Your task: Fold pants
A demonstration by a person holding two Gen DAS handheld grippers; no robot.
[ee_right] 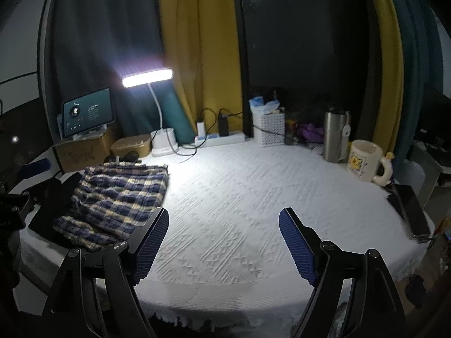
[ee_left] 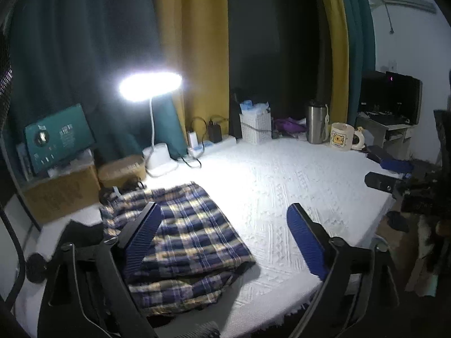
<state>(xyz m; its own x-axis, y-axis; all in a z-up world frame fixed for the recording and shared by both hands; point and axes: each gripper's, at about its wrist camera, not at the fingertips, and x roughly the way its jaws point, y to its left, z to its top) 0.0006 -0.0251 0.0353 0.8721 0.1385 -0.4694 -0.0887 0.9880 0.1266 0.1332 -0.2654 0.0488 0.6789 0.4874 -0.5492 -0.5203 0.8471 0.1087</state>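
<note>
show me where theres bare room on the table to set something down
The widest free patch is the middle of the white tablecloth, between the folded plaid pants on the left and the mug on the right. The back edge is crowded: lamp base, power strip, white basket, steel tumbler.

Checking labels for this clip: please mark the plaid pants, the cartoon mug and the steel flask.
plaid pants (ee_right: 118,197): right wrist view, middle of the folded top layer.
cartoon mug (ee_right: 363,163): right wrist view, front wall beside the printed picture.
steel flask (ee_left: 317,125): left wrist view, middle of the body.
</note>
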